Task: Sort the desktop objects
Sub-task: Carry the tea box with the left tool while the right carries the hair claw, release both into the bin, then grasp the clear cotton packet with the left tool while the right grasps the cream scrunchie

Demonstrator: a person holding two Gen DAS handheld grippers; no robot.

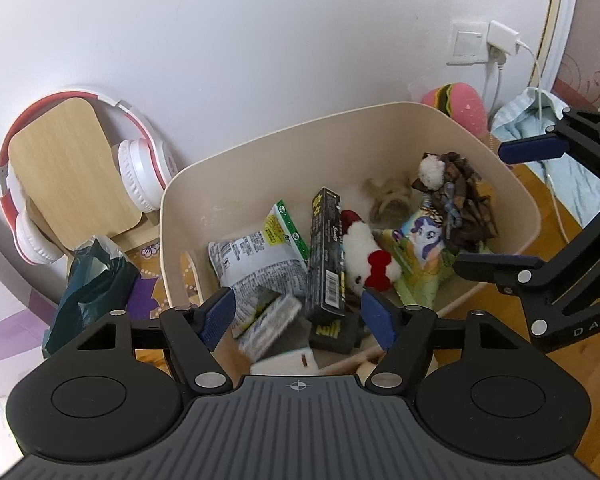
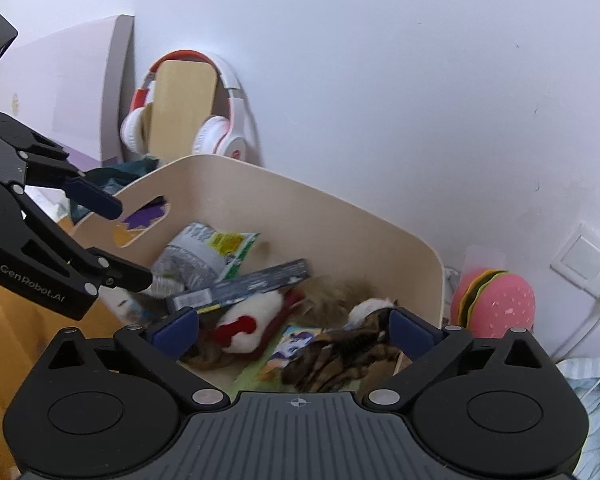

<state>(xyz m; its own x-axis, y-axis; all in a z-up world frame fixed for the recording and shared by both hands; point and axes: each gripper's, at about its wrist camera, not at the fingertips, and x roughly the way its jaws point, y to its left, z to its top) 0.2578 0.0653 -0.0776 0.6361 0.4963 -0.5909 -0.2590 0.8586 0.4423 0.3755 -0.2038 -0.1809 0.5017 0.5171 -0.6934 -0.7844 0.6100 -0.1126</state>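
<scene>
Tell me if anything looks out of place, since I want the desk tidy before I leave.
The beige bin holds a loose jumble: a black box leaning on a grey snack bag, a white plush and a brown cloth. Beside it on the left lies a crumpled dark bag. Nothing looks spilled or broken.

Black linkage fingers (image 1: 220, 314) with blue pads, silver rivets behind them, ribbed grey body; white "GenRobot.AI" lettering.

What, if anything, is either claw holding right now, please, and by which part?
Nothing is held: the left claw and right claw both stand open above the beige bin.
</scene>
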